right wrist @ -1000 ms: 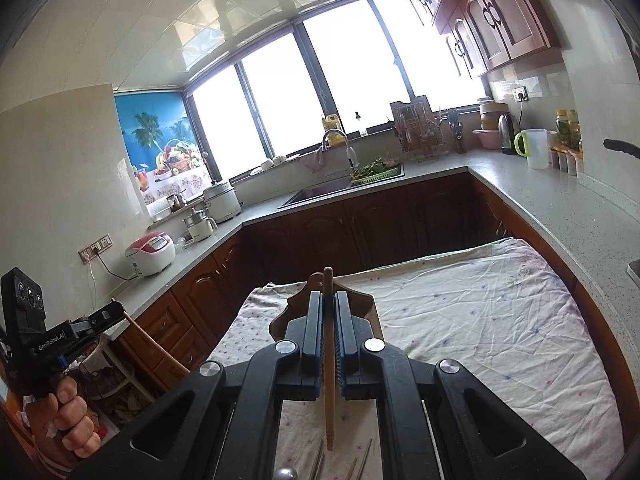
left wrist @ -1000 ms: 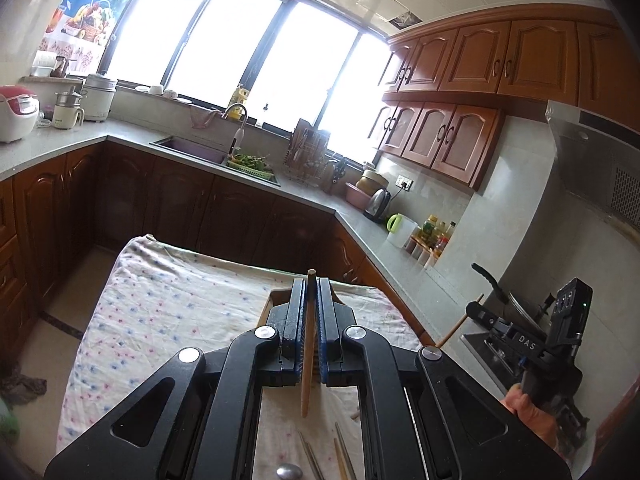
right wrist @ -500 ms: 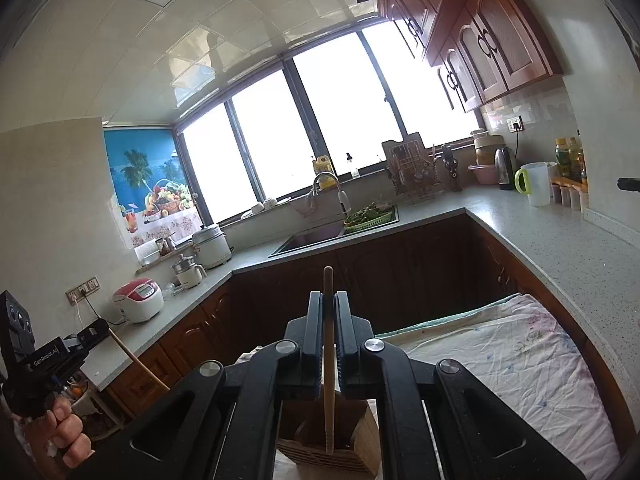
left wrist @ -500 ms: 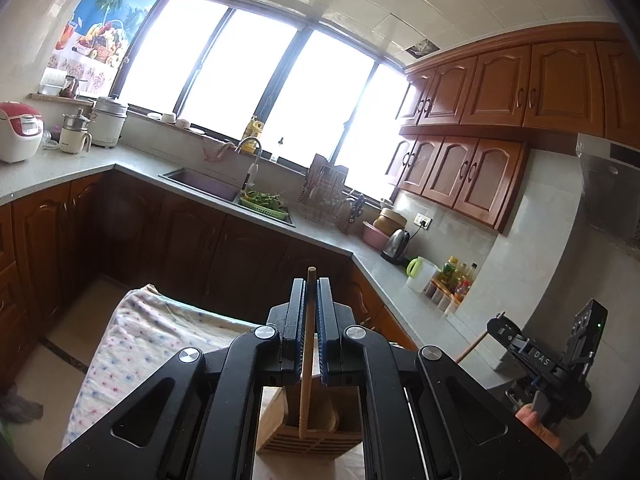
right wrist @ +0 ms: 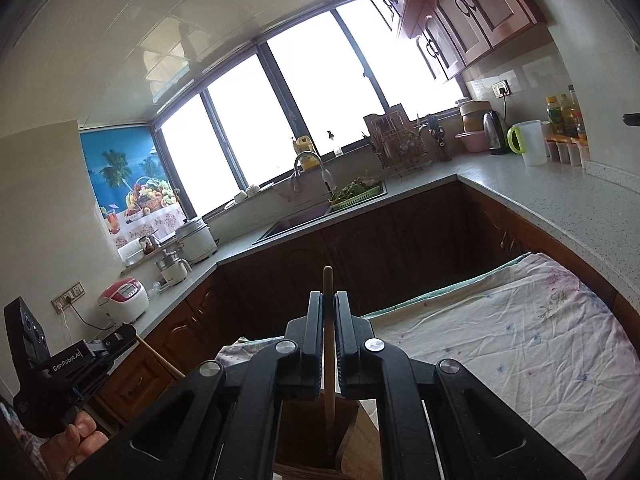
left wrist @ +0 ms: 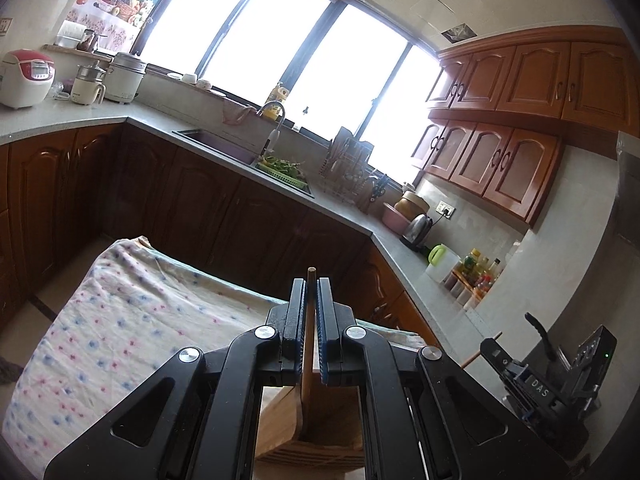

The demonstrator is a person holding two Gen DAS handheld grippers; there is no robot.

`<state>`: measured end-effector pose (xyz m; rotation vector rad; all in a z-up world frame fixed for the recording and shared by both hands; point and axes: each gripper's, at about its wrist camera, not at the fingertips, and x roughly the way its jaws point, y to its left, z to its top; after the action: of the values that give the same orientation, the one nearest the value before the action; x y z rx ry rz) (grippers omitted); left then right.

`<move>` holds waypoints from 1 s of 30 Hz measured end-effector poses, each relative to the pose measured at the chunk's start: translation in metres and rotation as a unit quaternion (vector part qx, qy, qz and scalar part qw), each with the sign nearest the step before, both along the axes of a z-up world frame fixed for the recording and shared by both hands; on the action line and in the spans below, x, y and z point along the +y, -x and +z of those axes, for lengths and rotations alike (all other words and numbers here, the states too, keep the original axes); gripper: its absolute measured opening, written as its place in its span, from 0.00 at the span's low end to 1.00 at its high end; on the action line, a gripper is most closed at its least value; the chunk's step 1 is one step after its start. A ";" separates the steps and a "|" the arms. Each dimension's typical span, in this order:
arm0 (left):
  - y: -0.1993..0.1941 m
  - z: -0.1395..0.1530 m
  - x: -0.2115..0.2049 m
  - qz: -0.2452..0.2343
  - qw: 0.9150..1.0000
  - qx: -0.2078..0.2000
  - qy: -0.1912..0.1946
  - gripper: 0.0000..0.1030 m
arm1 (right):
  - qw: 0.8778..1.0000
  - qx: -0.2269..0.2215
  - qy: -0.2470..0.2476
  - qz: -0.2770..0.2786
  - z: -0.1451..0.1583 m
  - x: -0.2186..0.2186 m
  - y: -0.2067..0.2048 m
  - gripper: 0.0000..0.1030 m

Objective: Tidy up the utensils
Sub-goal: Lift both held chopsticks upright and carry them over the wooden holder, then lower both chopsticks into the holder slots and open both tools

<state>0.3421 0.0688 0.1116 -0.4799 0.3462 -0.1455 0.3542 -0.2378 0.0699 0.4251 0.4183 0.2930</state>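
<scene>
Chopsticks, one per gripper, stand upright above a wooden holder on a cloth-covered table. Left wrist view: the left gripper point(left wrist: 311, 312) has its jaws clamped on a chopstick point(left wrist: 308, 360), whose lower end dips into the holder point(left wrist: 316, 436); the floral cloth point(left wrist: 120, 320) lies to the left, and the right gripper point(left wrist: 492, 350) shows at far right. Right wrist view: the right gripper point(right wrist: 329, 320) is likewise clamped on a chopstick point(right wrist: 329, 360) over the holder point(right wrist: 304, 436); the left gripper point(right wrist: 120, 338), in a hand point(right wrist: 78, 438), appears at lower left.
</scene>
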 end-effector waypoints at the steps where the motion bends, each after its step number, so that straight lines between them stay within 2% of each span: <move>1: -0.001 -0.004 -0.001 -0.001 1.000 0.003 -0.001 0.04 | 1.000 0.003 -0.002 -0.003 -0.004 0.000 -0.001 0.05; 8: -0.009 -0.018 -0.011 -0.019 0.999 0.017 -0.021 0.04 | 1.000 0.022 0.000 -0.008 -0.024 0.002 -0.006 0.05; 19: -0.013 -0.014 -0.010 -0.027 0.999 0.031 -0.027 0.04 | 0.999 0.037 0.010 0.004 -0.021 -0.002 -0.012 0.06; 22: -0.013 -0.013 -0.010 -0.028 0.999 0.033 -0.029 0.04 | 0.999 0.043 0.009 0.007 -0.021 -0.002 -0.013 0.10; 23: -0.012 -0.013 -0.010 -0.026 0.999 0.035 -0.030 0.08 | 0.999 0.045 0.009 0.007 -0.020 -0.003 -0.013 0.11; 25: -0.011 -0.011 -0.010 -0.020 0.999 0.039 -0.031 0.28 | 0.999 0.048 0.010 0.009 -0.020 -0.003 -0.012 0.17; 26: -0.008 -0.010 -0.009 -0.015 0.999 0.034 -0.030 0.42 | 0.999 0.049 0.011 0.010 -0.019 -0.002 -0.012 0.25; 27: -0.005 -0.010 -0.008 -0.010 0.999 0.029 -0.031 0.46 | 0.999 0.050 0.016 0.010 -0.018 -0.001 -0.010 0.30; 29: -0.003 -0.008 -0.008 -0.007 0.999 0.032 -0.038 0.53 | 0.999 0.046 0.025 0.008 -0.016 0.000 -0.007 0.56; 30: -0.001 -0.009 -0.007 -0.005 0.999 0.035 -0.039 0.60 | 0.999 0.043 0.026 0.009 -0.015 0.000 -0.004 0.58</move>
<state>0.3435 0.0616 0.1031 -0.4062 0.4207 -0.1254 0.3580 -0.2375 0.0547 0.3841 0.5136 0.2823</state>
